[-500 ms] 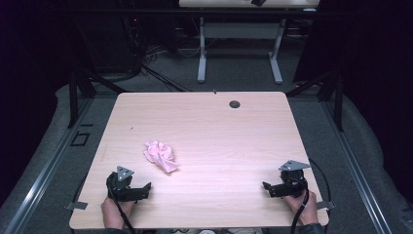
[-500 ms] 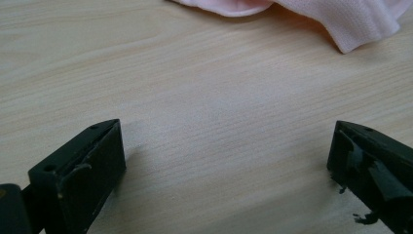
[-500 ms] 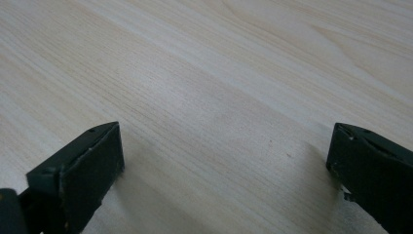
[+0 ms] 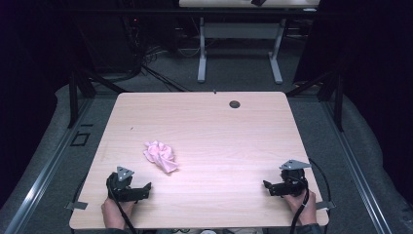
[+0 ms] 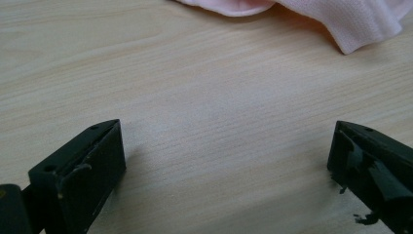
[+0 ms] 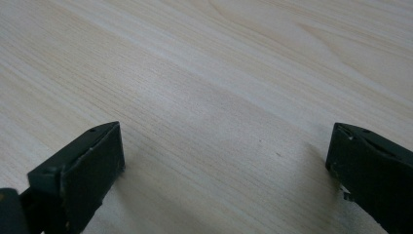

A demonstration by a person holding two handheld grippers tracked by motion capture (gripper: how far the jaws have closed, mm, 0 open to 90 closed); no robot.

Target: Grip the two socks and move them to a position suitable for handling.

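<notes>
Left gripper point(image 4: 144, 189) at near edge of table point(image 4: 219, 126) — jaws wide apart, nothing between. Pink cloth point(image 4: 160, 156) crumpled just beyond it, left of table centre. Likely light, soft, limp — best pinched at a raised fold. Right gripper point(image 4: 269, 187) well apart from cloth, jaws spread, empty.

Almost nothing differs: the left gripper point(image 4: 146, 187) sits a touch lower toward the table's point(image 4: 219, 131) 6 o'clock edge, a little farther from the pink cloth point(image 4: 160, 156).
</notes>
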